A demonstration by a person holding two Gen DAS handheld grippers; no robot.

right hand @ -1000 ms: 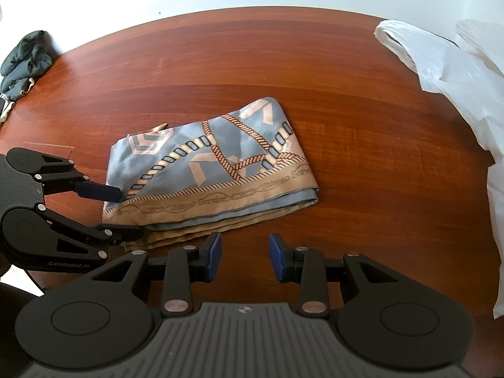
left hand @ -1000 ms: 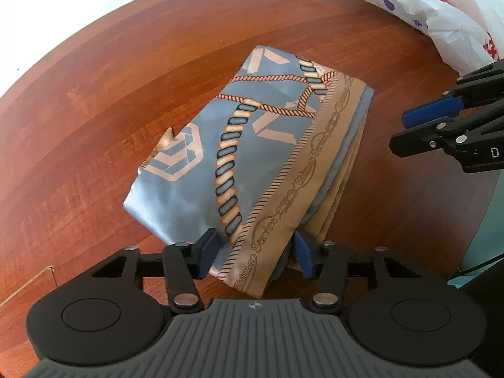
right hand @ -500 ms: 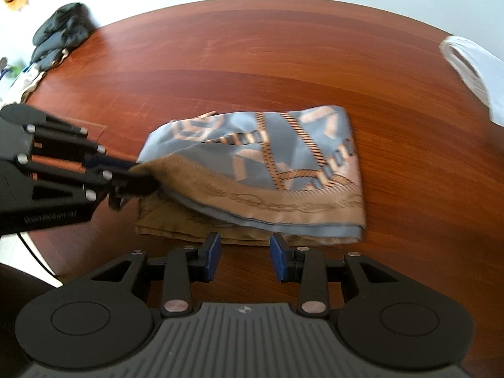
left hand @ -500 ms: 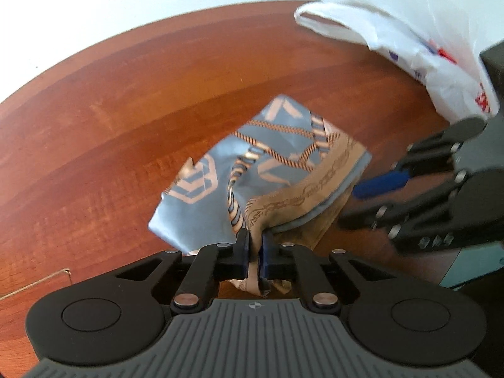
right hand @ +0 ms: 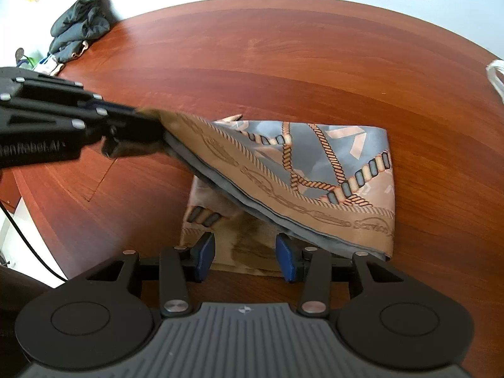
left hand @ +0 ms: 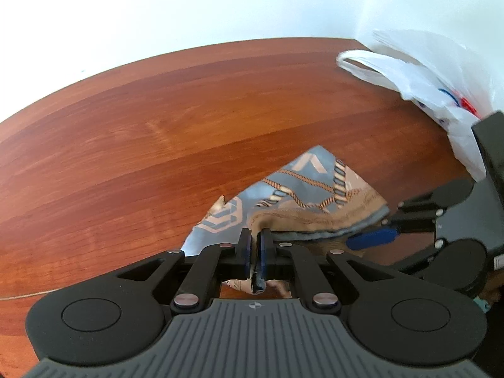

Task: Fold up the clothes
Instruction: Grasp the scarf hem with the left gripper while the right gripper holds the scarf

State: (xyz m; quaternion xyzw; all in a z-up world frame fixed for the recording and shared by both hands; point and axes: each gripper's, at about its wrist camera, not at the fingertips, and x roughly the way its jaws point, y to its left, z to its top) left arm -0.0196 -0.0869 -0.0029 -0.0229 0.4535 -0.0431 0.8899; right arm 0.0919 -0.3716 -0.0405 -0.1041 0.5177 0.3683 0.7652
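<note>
Scarf lies part-folded on the table; left tongs pinch its lifted corner, right tongs, empty, are opening near its edge. Folds remain.

A folded silky scarf, grey-blue with rope motifs and a tan border, is laid near the table's near edge. One corner of its upper layers is lifted and pulled taut, while the lower tan layers are left flat.

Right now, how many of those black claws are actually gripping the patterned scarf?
1. The left claw is pinching the scarf by a lifted corner. The right claw is opening near the lower edge with cloth between its pads, not gripping.
</note>
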